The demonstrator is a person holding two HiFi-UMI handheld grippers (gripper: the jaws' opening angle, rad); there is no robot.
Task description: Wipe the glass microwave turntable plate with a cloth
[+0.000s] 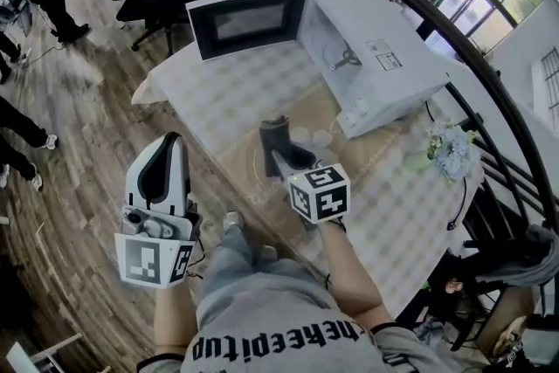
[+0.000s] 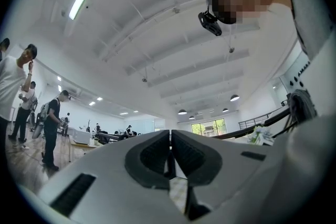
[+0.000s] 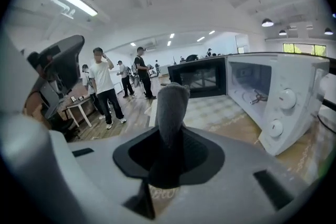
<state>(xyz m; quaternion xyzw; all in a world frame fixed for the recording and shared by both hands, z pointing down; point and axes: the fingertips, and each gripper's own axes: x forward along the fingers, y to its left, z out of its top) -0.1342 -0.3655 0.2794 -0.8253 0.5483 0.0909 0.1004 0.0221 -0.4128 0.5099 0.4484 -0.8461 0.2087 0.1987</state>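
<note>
left gripper (image 1: 170, 142) closed, empty, beyond table (image 1: 229, 92) edge | right gripper (image 1: 291, 158) clamps cloth (image 1: 273, 129) above table

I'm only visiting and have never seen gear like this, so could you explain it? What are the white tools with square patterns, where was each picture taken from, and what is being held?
There is no robot here: a person holds a tool in each hand. The head view comes from a camera on the person's head, looking down. The other two come from cameras riding on each tool, looking along its jaws. The left hand-held gripper is shut and empty, held beside the table. The right hand-held gripper is shut on a dark grey cloth, above the glass plate, which lies on the checked tablecloth. Behind stands a white microwave with its door open. Pale flowers sit to the right. The patterned cubes are parts of the grippers.
</note>
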